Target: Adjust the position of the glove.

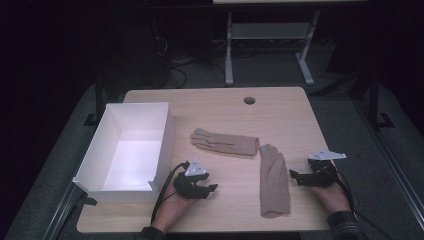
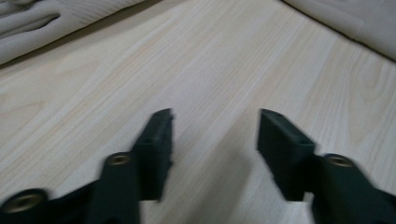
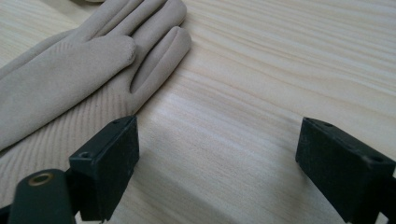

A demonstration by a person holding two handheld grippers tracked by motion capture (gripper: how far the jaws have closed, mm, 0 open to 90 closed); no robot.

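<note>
Lying loose on the counter (image 1: 280, 107), both gloves, near glove (image 1: 274, 182) and far glove (image 1: 225, 142), remain outside the white box (image 1: 95, 155); right gripper (image 1: 299, 176) gapes wide and empty beside the near one, left gripper (image 1: 210, 190) half-open, holding nothing.

High view overhead; gripper views low, close, sharing table (image 1: 280, 107).

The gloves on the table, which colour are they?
Both gloves are plain beige, clearest in the right gripper view.

Gloves (image 2: 28, 23) cropped by frame edges
</note>
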